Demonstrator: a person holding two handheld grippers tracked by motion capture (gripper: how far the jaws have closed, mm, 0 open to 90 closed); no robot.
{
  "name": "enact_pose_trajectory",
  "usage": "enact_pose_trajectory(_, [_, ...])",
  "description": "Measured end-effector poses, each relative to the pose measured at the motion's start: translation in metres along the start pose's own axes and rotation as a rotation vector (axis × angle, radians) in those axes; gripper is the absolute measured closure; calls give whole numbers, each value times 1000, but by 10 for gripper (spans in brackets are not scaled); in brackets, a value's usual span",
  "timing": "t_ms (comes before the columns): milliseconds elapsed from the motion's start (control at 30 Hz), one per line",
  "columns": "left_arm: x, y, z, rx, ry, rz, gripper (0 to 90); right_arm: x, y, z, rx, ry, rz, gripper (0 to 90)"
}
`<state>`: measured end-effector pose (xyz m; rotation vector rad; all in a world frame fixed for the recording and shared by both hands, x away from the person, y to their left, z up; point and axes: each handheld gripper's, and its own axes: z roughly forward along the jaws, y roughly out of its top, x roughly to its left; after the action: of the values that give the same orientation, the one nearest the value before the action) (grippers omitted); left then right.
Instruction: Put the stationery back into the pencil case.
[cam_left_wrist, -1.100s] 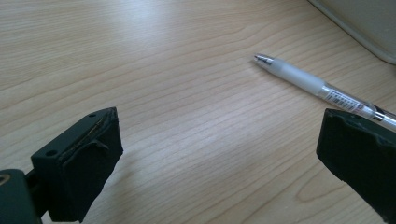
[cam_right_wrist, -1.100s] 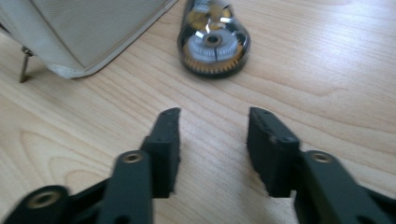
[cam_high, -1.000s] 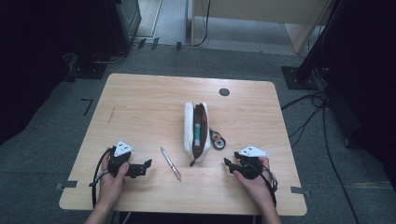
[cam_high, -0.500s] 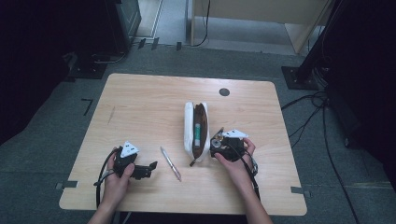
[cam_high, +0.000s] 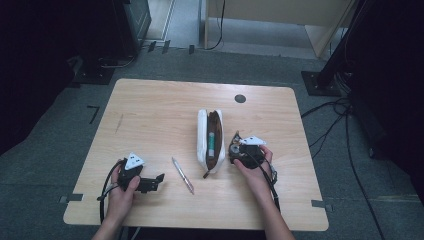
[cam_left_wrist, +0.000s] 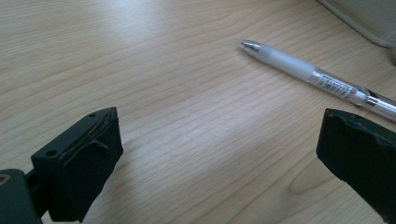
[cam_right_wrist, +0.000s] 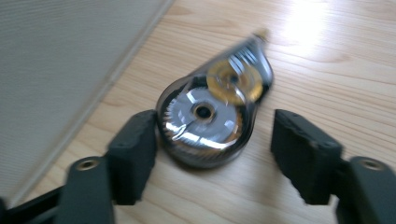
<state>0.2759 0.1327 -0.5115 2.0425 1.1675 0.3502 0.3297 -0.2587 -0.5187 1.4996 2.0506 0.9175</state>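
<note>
An open white pencil case (cam_high: 202, 135) lies in the middle of the table, with a green stick (cam_high: 213, 141) inside it. A clear pen (cam_high: 182, 175) (cam_left_wrist: 322, 79) lies to its left. My left gripper (cam_high: 158, 180) (cam_left_wrist: 219, 154) is open just short of the pen, with bare wood between its jaws. A clear correction tape dispenser (cam_high: 233, 145) (cam_right_wrist: 210, 121) lies flat beside the case's right wall. My right gripper (cam_high: 235, 151) (cam_right_wrist: 215, 144) is open around it; one jaw touches its round body and the other stands apart.
The wooden table (cam_high: 150, 110) has a dark round cable port (cam_high: 240, 98) at the back. The case's fabric wall (cam_right_wrist: 56, 60) runs close along the right gripper's left side. Black equipment stands on the floor behind the table.
My right gripper has moved from the front right of the table forward and left, up to the correction tape by the case. My left gripper has shifted slightly toward the pen.
</note>
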Motion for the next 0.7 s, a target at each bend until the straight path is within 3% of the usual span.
enact_pose_trajectory(100, [5,-2,-1,-4,8,-12,4,-10,-2,-3,-9,-33,42,380])
enact_pose_trajectory(267, [6,-3,2,2,9,-12,4,-16,-1,-5,-37,-7,53,293])
enact_pose_trajectory(367, [5,-4,3,6,12,-7,4,-18,4,-1,-67,6,38,287])
enact_pose_trajectory(467, [4,-5,3,6,8,-9,4,-23,9,10,-44,10,-3,270])
enact_pose_trajectory(533, [4,-5,3,6,6,-9,4,-27,10,12,-78,21,-16,278])
enact_pose_trajectory(700, [4,-5,4,8,6,-6,4,-33,12,17,-54,42,-62,261])
